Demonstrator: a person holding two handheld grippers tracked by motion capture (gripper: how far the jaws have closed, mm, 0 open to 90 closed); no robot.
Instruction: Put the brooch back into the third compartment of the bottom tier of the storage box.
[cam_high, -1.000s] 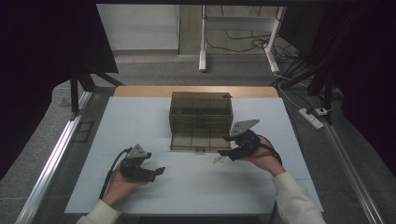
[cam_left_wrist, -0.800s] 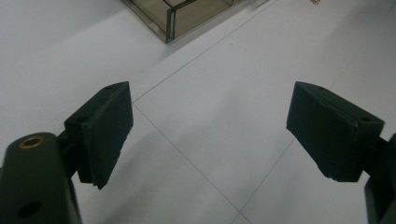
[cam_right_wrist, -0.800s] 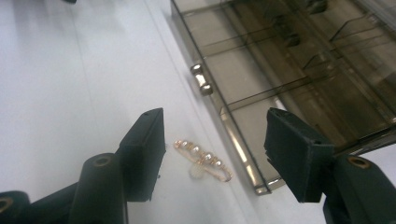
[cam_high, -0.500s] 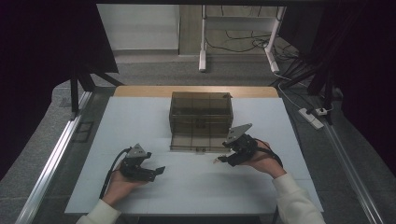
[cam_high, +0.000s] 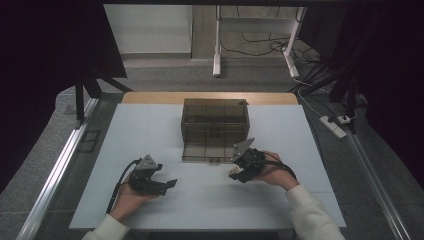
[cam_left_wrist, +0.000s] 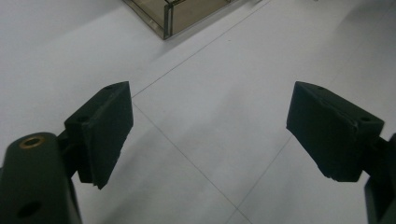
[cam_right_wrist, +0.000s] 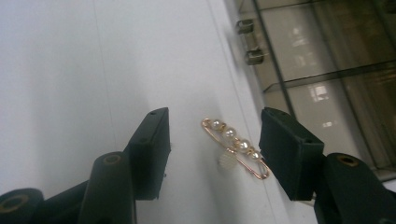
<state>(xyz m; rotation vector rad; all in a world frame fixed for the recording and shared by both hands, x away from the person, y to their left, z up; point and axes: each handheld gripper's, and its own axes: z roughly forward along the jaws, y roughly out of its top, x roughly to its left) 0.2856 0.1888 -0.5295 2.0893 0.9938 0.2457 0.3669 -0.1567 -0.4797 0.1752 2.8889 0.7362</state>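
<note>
a gold pin (cam_right_wrist: 236, 147) strung with pearl beads lies flat on the white table, untouched.

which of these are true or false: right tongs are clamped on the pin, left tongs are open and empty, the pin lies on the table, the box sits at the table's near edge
1. The right tongs are clamped on the pin. False: the jaws stand open either side of it, apart from it.
2. The left tongs are open and empty. True.
3. The pin lies on the table. True.
4. The box sits at the table's near edge. False: it sits toward the far side, beyond both tongs.
</note>
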